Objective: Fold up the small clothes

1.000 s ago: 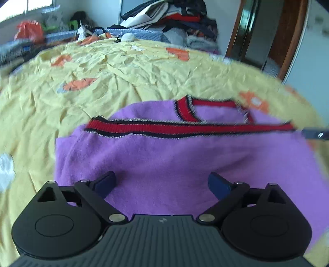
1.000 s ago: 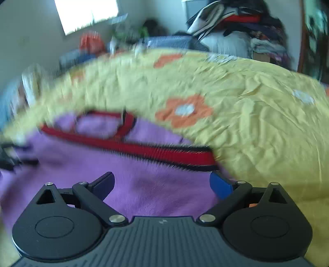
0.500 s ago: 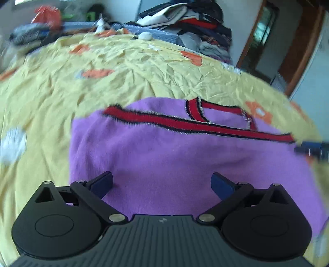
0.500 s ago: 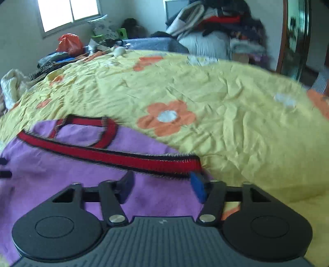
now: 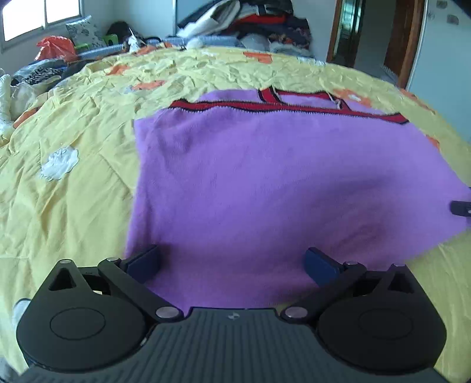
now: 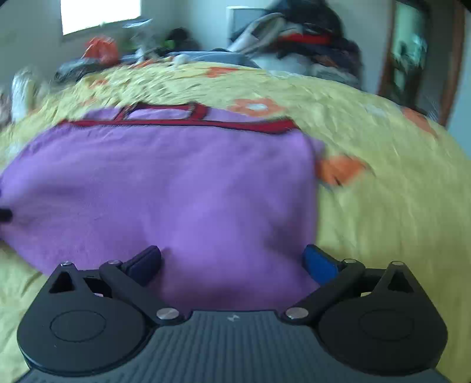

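A purple knit garment (image 5: 265, 182) with a red, black-edged band (image 5: 294, 107) along its far edge lies folded flat on the bed. My left gripper (image 5: 232, 259) hovers over its near left corner, jaws wide and still opening, with only cloth lying below them. My right gripper (image 6: 232, 259) is over the garment (image 6: 164, 191) at its near right corner, jaws also opening wide, nothing pinched. The red band (image 6: 182, 122) lies far from both. A fingertip of the other gripper (image 5: 460, 207) shows at the right edge of the left wrist view.
The yellow flowered bedsheet (image 5: 73, 191) spreads wrinkled around the garment, and also to its right (image 6: 382, 206). A heap of clothes (image 5: 250, 20) is piled behind the bed. Bags and clutter (image 5: 53, 50) sit far left under a window. A wooden doorway (image 5: 347, 32) stands at the back right.
Both grippers have drawn back from the red band toward the garment's near edge, so more purple cloth shows ahead. The right jaws narrowed half a second ago and are wide again.
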Motion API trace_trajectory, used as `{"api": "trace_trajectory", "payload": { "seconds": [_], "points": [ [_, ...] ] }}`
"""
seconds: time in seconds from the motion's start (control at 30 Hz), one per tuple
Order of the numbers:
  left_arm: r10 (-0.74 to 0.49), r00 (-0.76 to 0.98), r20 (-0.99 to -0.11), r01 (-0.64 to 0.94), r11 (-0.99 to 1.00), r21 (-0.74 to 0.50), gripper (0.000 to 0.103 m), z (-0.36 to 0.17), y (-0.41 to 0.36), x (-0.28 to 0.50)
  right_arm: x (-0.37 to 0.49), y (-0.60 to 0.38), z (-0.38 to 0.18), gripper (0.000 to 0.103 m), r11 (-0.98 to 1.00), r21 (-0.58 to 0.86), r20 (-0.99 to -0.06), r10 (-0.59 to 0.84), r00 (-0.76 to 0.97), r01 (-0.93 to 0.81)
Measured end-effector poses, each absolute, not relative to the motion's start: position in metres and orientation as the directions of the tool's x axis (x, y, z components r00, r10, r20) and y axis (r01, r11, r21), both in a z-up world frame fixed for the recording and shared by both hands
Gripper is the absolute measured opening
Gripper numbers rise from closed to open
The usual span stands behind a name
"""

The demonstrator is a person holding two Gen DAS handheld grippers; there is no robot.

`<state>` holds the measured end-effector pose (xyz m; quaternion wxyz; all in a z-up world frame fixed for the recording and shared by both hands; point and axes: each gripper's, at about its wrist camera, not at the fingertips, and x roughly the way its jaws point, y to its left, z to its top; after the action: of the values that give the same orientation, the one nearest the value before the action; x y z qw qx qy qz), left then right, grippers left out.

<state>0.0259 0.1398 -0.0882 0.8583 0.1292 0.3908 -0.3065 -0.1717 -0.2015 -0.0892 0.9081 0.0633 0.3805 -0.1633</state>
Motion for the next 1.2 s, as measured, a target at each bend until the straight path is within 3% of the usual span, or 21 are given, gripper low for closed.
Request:
{"api": "trace_trajectory", "payload": {
  "seconds": [0.2, 0.3, 0.37, 0.47, 0.7, 0.97, 1.07, 1.13, 1.2],
  "points": [
    [-0.532, 0.465, -0.707, 0.659, 0.742, -0.124, 0.103, -0.072, 0.124, 0.008, -0.188, -0.159, -0.064, 0.103, 0.927, -0.093, -0.659, -0.33, 0.676, 0.362],
    [-0.52, 0.475, -0.71, 0.632, 0.763, -0.136, 0.103, -0.08, 0.096, 0.001, -0.168, -0.149, -0.066, 0.103, 0.928, -0.032, -0.65, -0.302, 0.697, 0.372],
    [-0.47, 0.494, -0.732, 0.6, 0.793, -0.104, 0.103, -0.089, 0.08, -0.002, -0.152, -0.151, -0.074, 0.103, 0.929, 0.045, -0.659, -0.248, 0.711, 0.366],
    [-0.411, 0.545, -0.731, 0.607, 0.794, 0.006, 0.103, -0.096, 0.073, -0.014, -0.146, -0.148, -0.092, 0.103, 0.928, -0.013, -0.728, -0.264, 0.632, 0.373],
    [-0.381, 0.536, -0.753, 0.578, 0.816, -0.002, 0.103, -0.093, 0.079, -0.013, -0.169, -0.147, -0.083, 0.103, 0.938, -0.015, -0.767, -0.232, 0.598, 0.345],
    [-0.366, 0.53, -0.765, 0.567, 0.824, -0.001, 0.103, -0.092, 0.076, -0.013, -0.115, -0.173, -0.076, 0.103, 0.915, 0.011, -0.714, -0.276, 0.644, 0.404],
    [-0.367, 0.524, -0.769, 0.569, 0.822, -0.005, 0.103, -0.091, 0.077, -0.012, -0.112, -0.177, -0.091, 0.103, 0.913, -0.099, -0.711, -0.343, 0.614, 0.395],
    [-0.367, 0.526, -0.767, 0.568, 0.823, -0.004, 0.103, -0.092, 0.077, -0.012, -0.124, -0.197, -0.093, 0.103, 0.89, 0.021, -0.741, -0.292, 0.605, 0.456],
    [-0.366, 0.529, -0.766, 0.568, 0.823, -0.001, 0.103, -0.092, 0.077, -0.013, -0.13, -0.2, -0.087, 0.103, 0.864, 0.005, -0.749, -0.33, 0.574, 0.503]
  ]
}}
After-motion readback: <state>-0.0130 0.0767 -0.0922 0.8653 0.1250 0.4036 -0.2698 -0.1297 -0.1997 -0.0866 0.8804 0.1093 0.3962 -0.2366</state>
